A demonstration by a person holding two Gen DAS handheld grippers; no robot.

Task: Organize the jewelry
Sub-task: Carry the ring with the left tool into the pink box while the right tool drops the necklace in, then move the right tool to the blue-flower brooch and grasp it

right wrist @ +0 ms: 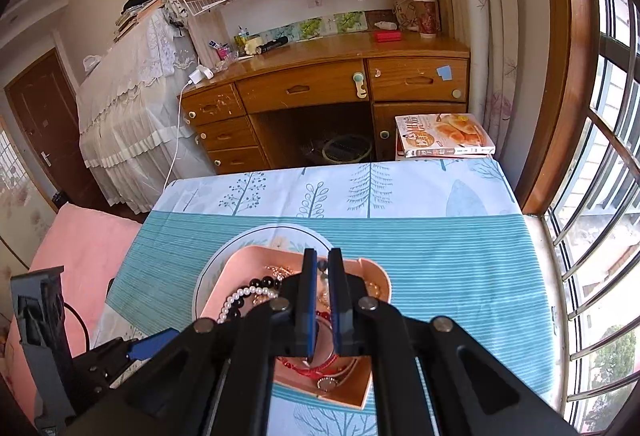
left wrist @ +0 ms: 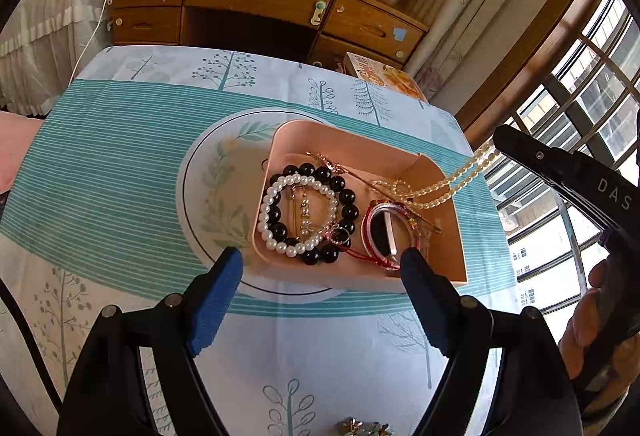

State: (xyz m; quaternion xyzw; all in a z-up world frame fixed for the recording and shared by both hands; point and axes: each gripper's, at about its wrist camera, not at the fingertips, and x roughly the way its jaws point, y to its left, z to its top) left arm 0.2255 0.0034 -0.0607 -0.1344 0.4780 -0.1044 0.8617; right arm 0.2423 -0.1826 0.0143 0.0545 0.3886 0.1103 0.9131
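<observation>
The pink tray [left wrist: 448, 260] sits mid-table, bare cloth [left wrist: 120, 164] toward nine o'clock. Left gripper [left wrist: 322, 264] gapes empty over it; right gripper [right wrist: 322, 264], at three o'clock, pinches the pearl strand [left wrist: 460, 178].

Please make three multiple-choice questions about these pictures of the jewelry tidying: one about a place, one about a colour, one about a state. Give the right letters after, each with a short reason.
1. Where does the pink box stand?
A. on a plate
B. on the wooden desk
C. on the stack of books

2. What colour are the big round beads of the bracelet that lies under the white pearl bracelet?
A. green
B. black
C. yellow

3. How does the left gripper stand?
A. shut on the pearl bracelet
B. shut on the edge of the box
C. open, holding nothing

Answers:
1. A, the round plate with leaf print shows under and around the box.
2. B, dark glossy beads curve around the white pearls.
3. C, its two blue fingers stand wide apart over the near edge of the box, with nothing pressed between them.
</observation>
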